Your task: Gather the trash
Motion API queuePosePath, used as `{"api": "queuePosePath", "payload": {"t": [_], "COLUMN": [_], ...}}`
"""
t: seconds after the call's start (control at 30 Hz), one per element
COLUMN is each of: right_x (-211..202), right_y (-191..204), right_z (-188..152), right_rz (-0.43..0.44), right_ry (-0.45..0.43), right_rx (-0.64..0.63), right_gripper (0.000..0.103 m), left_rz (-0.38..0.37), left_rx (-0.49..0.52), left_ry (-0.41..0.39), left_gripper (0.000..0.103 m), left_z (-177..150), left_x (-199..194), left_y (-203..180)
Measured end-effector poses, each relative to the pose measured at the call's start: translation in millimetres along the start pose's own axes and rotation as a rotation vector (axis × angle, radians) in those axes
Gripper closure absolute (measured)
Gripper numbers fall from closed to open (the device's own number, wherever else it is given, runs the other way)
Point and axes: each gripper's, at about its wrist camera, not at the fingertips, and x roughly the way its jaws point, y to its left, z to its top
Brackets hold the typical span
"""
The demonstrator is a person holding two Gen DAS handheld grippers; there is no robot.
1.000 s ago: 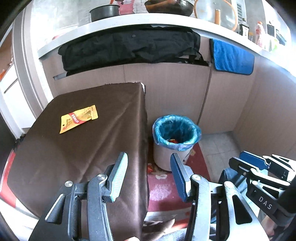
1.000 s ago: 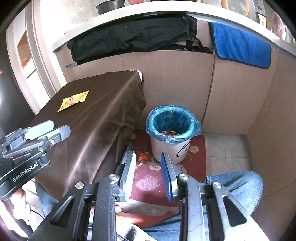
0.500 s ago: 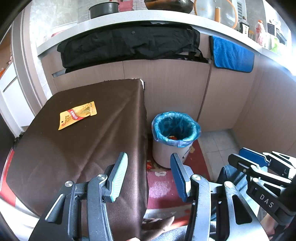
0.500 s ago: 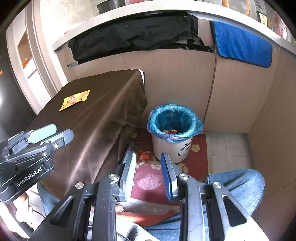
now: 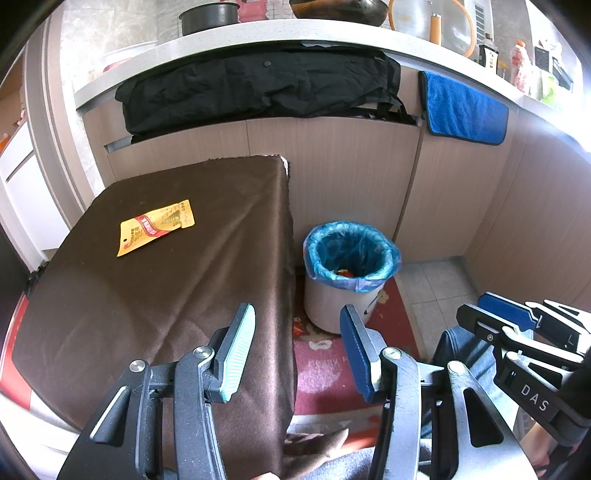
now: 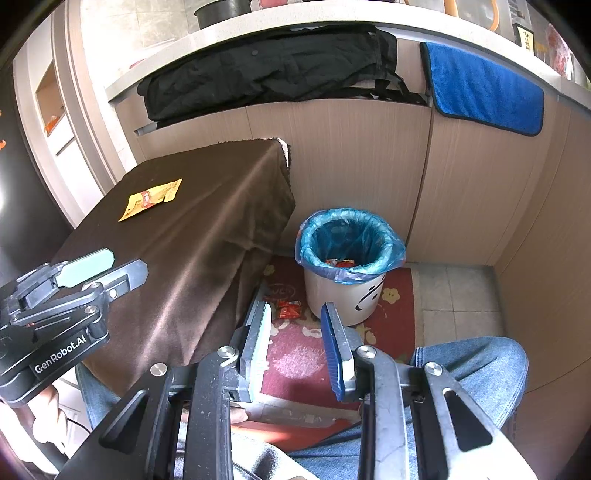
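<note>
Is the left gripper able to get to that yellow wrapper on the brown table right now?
Probably yes. The left gripper is open and empty, and the yellow wrapper lies flat on the brown table ahead and to its left, with only bare cloth between them.

Straight ahead of the tool stand wood cabinets under a white counter. A black garment hangs over the counter edge, with a blue towel to its right. A dark pot sits on the counter, up and to the left. Low ahead, a red mat lies on the tile floor.
</note>
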Motion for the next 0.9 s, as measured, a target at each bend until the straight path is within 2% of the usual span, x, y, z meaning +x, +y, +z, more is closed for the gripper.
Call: {"api": "queuePosePath", "payload": {"t": [0.9], "right_x": [-1.0], "right_y": [0.4], "right_z": [1.1], "right_rz": [-0.005], "right_ry": [0.001], "right_rx": [0.002], "right_gripper": [0.076], "left_rz": [0.004], "left_rx": [-0.003], "left_ry": [0.003], "left_gripper": [0.055], "left_z": [-5.3], "left_x": [-2.3], "left_y": [-1.5]}}
